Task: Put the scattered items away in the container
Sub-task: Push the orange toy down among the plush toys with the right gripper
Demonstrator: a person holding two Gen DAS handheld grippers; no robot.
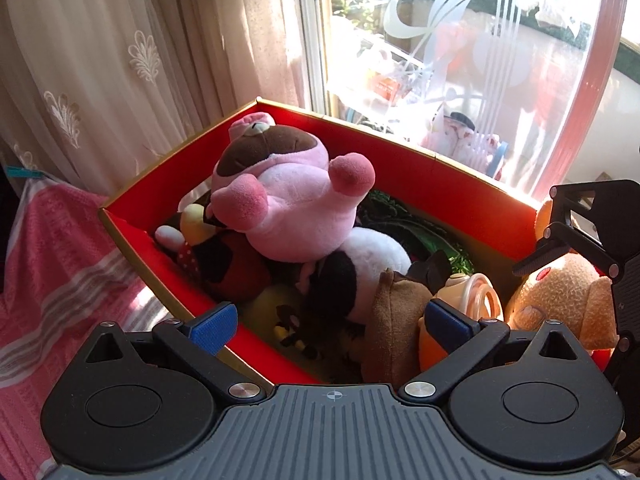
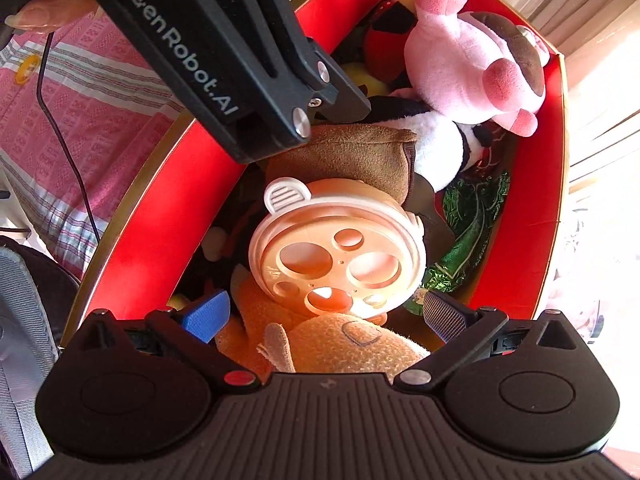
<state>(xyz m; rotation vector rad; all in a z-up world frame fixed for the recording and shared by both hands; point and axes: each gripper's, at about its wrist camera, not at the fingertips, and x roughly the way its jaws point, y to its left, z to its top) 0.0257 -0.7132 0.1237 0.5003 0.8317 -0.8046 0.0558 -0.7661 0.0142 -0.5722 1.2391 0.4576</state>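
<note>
A red box stands on a pink-striped cloth and holds several toys. A pink plush lies on top at the back, also in the right wrist view. A black-and-white plush, a brown plush, a peach plastic perforated lid and an orange plush lie nearer. My left gripper is open and empty over the box's near corner. My right gripper is open and empty just above the orange plush and the lid.
The pink striped cloth covers the surface left of the box. A cream curtain and a window stand behind it. A black cable runs over the cloth. The left gripper's body crosses above the box.
</note>
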